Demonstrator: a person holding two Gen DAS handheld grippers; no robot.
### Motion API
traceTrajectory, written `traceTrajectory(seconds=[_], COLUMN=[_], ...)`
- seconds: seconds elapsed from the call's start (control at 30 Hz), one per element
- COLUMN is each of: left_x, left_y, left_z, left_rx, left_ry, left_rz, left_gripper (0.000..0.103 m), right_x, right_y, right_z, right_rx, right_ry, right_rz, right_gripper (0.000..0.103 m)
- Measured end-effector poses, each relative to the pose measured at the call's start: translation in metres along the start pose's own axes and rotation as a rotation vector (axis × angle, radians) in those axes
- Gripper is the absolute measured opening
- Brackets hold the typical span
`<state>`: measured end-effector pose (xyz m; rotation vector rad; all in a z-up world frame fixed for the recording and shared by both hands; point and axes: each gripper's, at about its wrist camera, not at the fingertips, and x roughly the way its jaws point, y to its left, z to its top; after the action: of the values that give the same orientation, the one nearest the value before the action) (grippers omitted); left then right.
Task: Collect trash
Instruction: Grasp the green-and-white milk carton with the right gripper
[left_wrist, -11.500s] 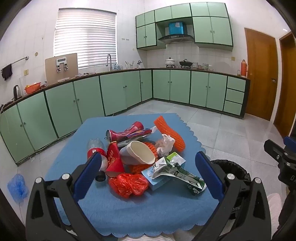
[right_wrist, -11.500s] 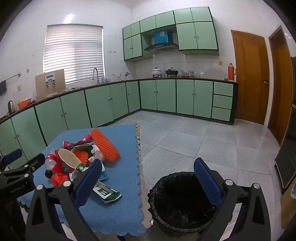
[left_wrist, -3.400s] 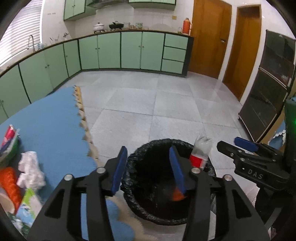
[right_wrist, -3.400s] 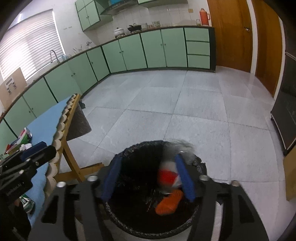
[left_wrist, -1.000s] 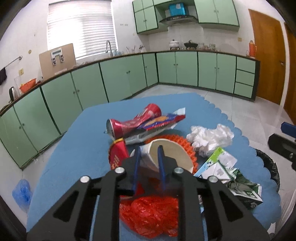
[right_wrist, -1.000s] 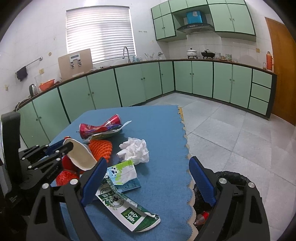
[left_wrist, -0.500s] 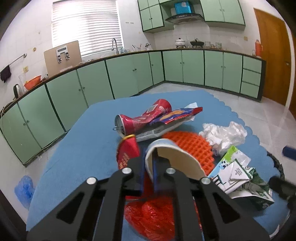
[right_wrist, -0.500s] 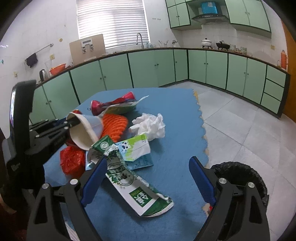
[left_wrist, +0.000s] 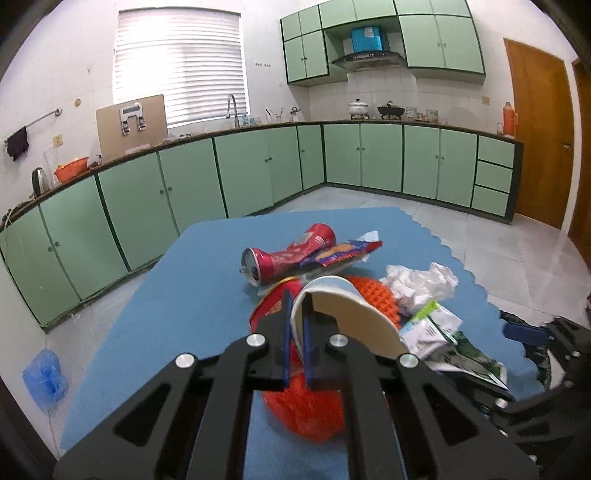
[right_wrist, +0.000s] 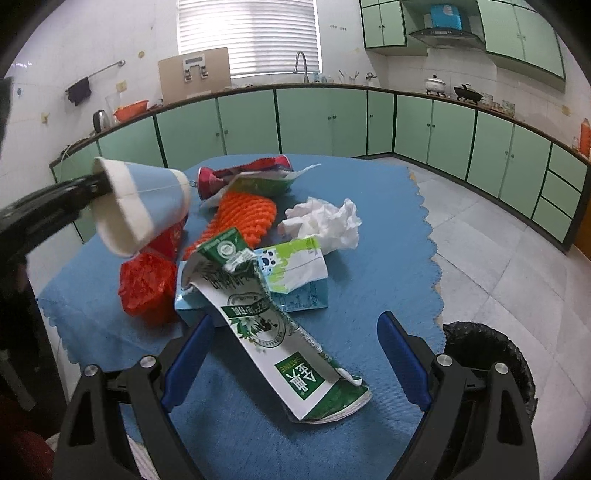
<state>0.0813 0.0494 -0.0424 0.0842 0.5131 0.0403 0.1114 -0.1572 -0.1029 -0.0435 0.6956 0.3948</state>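
From our left wrist camera, we see our left gripper (left_wrist: 297, 326) pinched almost closed on the rim of a white-and-blue paper cup (left_wrist: 347, 321): one blue finger is outside the wall, the other inside the mouth. The cup tilts with its opening towards us, above a crumpled red plastic bag (left_wrist: 306, 406) on the blue scalloped tablecloth (left_wrist: 184, 295). Behind the cup lie an orange foam fruit net (left_wrist: 373, 295), a crushed red drink can (left_wrist: 284, 258) and a colourful snack wrapper (left_wrist: 340, 254). To the right sit a crumpled white tissue (left_wrist: 421, 282) and a torn green-and-white milk carton (left_wrist: 443, 332). Our right gripper (left_wrist: 546, 339) shows at the right edge, too blurred to tell how its fingers stand.

From our right wrist camera, we see our right gripper (right_wrist: 295, 362) spread wide and holding nothing, its blue fingers either side of the flattened milk carton (right_wrist: 280, 325) without touching it. The left gripper (right_wrist: 94, 190) comes in from the left, holding the paper cup (right_wrist: 142, 205) lifted clear of the table above the red bag (right_wrist: 147, 284). The foam net (right_wrist: 243, 216), can (right_wrist: 210, 179) and tissue (right_wrist: 325, 221) lie beyond on the tablecloth (right_wrist: 369, 288). A round bin lined with a black bag (right_wrist: 491, 350) stands on the floor just past the table's right edge.
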Motion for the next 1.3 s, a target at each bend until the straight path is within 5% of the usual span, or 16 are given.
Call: traceTrajectory(seconds=[0.2, 0.37, 0.63, 1.3], left_x=[0.002, 0.005, 0.005, -0.015], left_y=[-0.004, -0.005, -0.005, -0.020], left_z=[-0.011, -0.015, -0.014, 0.005], left_rx=[0.011, 0.018, 0.018, 0.050], left_ry=[0.034, 0.050, 0.051, -0.027], left_rz=[-0.010, -0.013, -0.018, -0.038], left_gripper=[0.004, 0.004, 0.004, 0.004], right_x=[0.011, 0.018, 0.013, -0.037], right_y=[-0.003, -0.006, -0.005, -0.010], right_z=[-0.002, -0.005, -0.001, 0.032], right_rx=[0.002, 0.020, 0.030, 0.064], right_ry=[0.022, 0.060, 0.066, -0.018], right_rz=[0.000, 0.046, 0.069, 0.044], right_gripper=[0.076, 0.052, 0.029, 0.027])
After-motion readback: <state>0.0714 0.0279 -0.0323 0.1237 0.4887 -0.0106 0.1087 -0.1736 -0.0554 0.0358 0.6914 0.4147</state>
